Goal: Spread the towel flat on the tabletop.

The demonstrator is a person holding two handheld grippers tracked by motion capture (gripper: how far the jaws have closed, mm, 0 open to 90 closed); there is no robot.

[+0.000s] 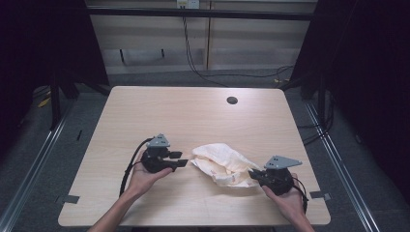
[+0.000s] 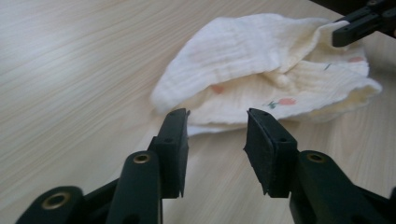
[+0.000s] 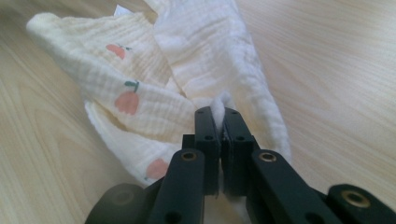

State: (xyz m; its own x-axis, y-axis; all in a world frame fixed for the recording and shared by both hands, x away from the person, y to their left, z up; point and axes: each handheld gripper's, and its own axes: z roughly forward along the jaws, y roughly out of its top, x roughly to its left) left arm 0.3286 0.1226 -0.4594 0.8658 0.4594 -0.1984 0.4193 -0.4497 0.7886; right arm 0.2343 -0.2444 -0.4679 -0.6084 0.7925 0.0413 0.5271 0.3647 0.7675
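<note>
A crumpled cream cloth (image 1: 222, 163) printed with small pink fruit lies on the wooden table (image 1: 193, 116), between my two grippers. My right gripper (image 1: 252, 175) is shut on a fold at the cloth's near right edge; in the right gripper view the cloth (image 3: 187, 70) bunches up between the closed jaws of the right gripper (image 3: 221, 114). My left gripper (image 1: 180, 159) stands open just left of the cloth, apart from it. In the left gripper view the cloth (image 2: 261, 70) lies just beyond the open left gripper (image 2: 217, 116), with the right gripper (image 2: 348, 28) at its far corner.
A round cable hole (image 1: 232, 100) sits in the table near its far edge. Dark curtains flank both sides, and cables hang down the back wall (image 1: 193, 48). The table's left half and far half are bare wood.
</note>
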